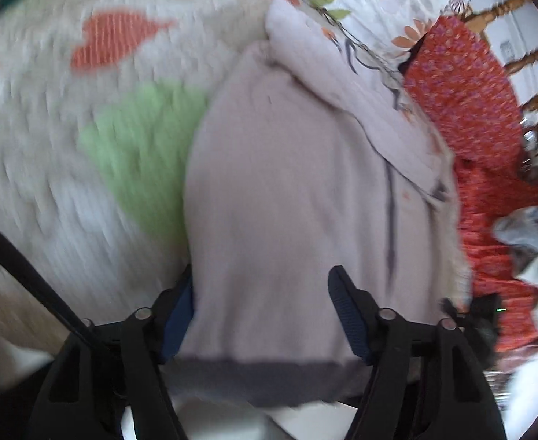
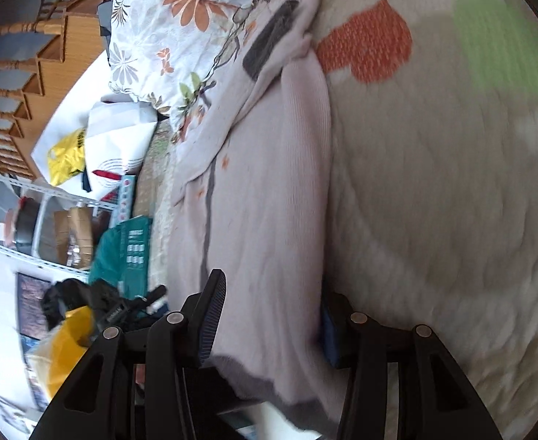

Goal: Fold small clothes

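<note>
A pale lilac knit garment (image 1: 287, 190) with a dark grey hem lies on a white quilt with orange and green hearts (image 1: 85, 117). The left gripper (image 1: 261, 315) is open, its two fingers wide apart with the hem end of the garment between them. In the right wrist view the same garment (image 2: 269, 201) stretches away toward a grey cuff (image 2: 269, 40). The right gripper (image 2: 272, 315) is open, its fingers either side of the garment's hem end. Both views are blurred by motion.
A floral pillow (image 2: 166, 44) and a red patterned cloth (image 1: 467, 102) lie at the bed's far end. Wooden chair backs (image 2: 16, 58) stand beyond. Bags, boxes and a shelf (image 2: 67, 220) sit beside the bed. Grey clothes (image 1: 533, 231) lie on the red cloth.
</note>
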A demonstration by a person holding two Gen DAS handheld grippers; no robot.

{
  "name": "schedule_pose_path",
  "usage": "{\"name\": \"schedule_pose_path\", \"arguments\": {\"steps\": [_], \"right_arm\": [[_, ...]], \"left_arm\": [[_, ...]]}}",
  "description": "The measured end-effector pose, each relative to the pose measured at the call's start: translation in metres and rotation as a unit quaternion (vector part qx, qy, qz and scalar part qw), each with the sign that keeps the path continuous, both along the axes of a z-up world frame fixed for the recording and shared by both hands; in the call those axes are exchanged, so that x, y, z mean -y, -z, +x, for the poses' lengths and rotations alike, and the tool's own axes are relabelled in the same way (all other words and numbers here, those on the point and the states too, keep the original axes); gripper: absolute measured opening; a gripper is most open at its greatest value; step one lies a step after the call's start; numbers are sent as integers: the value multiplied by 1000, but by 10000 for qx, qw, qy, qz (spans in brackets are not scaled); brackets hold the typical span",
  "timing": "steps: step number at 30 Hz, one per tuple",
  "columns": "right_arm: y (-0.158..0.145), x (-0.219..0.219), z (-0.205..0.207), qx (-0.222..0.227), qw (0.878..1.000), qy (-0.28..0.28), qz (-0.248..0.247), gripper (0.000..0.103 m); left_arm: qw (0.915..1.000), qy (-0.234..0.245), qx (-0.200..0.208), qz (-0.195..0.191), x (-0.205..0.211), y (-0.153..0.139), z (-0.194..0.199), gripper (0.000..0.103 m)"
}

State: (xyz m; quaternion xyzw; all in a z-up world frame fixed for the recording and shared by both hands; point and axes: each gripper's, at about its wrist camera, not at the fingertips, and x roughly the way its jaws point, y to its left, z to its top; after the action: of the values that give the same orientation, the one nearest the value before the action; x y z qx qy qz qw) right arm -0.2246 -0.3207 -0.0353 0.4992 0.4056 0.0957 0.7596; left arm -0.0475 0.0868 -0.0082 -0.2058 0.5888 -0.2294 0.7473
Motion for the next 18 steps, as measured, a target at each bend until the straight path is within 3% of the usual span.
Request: {"name": "schedule_pose_path", "arguments": {"steps": [2,5,9,13,18], "right_arm": [[2,-4,-5,-3,10000,-42,79,50],[3,-12,-10,1,9999,-78,89,50],[3,-18,-15,3,9999,-142,26,50],[2,-26,-17,-17,9997,-229,-115,50],[9,-32,-28,-53,9997,-240,-8,50]], "left_arm": [[9996,-98,-191,-197,-4,10,-10,44],[9980,-276,-387,-423,-11,21,-27,32],[9964,-383,-477,-584,-17,29,-43,31],[9979,-299,-372,-431,-11,29,-54,35],[9979,-92,-570,-282,-1,42,-67,38]]}}
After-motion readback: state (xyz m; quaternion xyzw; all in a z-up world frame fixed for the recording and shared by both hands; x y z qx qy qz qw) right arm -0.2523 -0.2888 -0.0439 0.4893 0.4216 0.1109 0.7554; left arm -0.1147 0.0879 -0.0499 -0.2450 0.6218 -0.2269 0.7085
